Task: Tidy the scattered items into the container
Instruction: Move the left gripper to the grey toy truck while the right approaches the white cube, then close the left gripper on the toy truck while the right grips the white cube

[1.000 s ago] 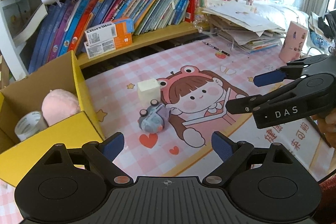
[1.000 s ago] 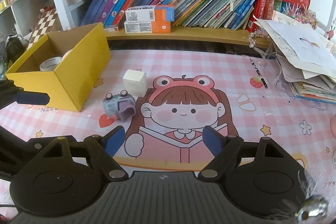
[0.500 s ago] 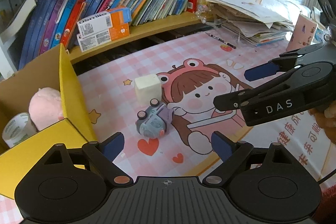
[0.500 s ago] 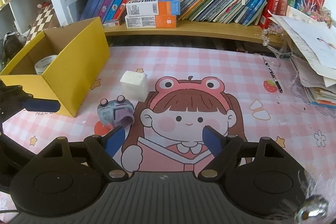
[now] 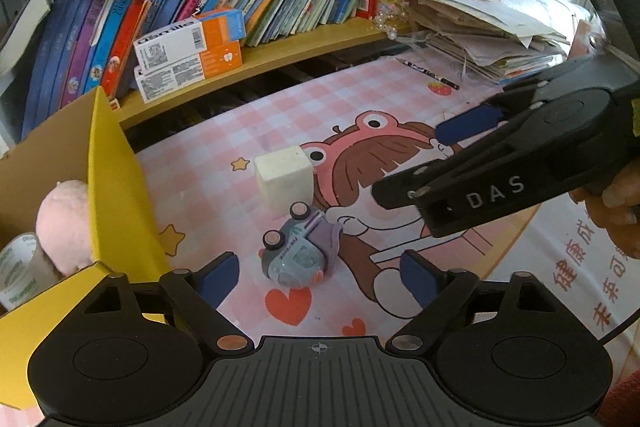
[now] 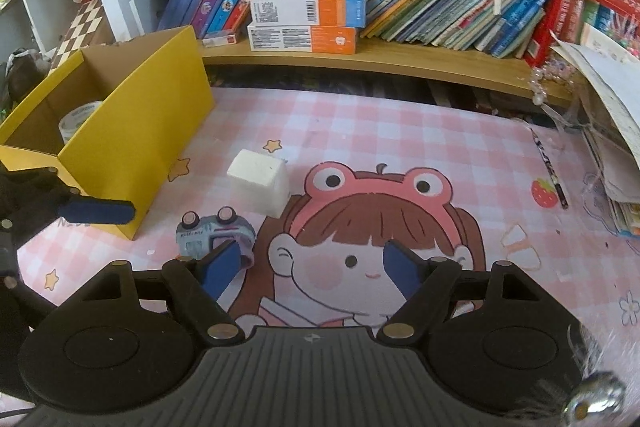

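Note:
A grey-blue toy car (image 5: 296,251) (image 6: 212,231) lies on the pink mat, with a white cube (image 5: 284,179) (image 6: 258,183) just behind it. Left of them stands a yellow cardboard box (image 5: 116,195) (image 6: 132,131) holding a pink plush (image 5: 64,227) and a tape roll (image 5: 20,267). My left gripper (image 5: 318,269) hovers low over the car; its jaws are closing, the car lies between the fingertips, and the pads do not touch it. My right gripper (image 6: 312,261) (image 5: 424,155) stands open with nothing in it, to the right of the cube and the car.
Behind the mat a low wooden shelf (image 6: 400,63) carries leaning books and two toothpaste boxes (image 6: 304,23). A stack of papers (image 5: 480,27) and a pencil (image 6: 550,171) lie at the right. A person's hand (image 5: 616,203) holds the right gripper.
Both grippers have come forward and lower toward the car and cube. In the left wrist view the right gripper has slid left, nearer the cube. The left jaws have narrowed slightly.

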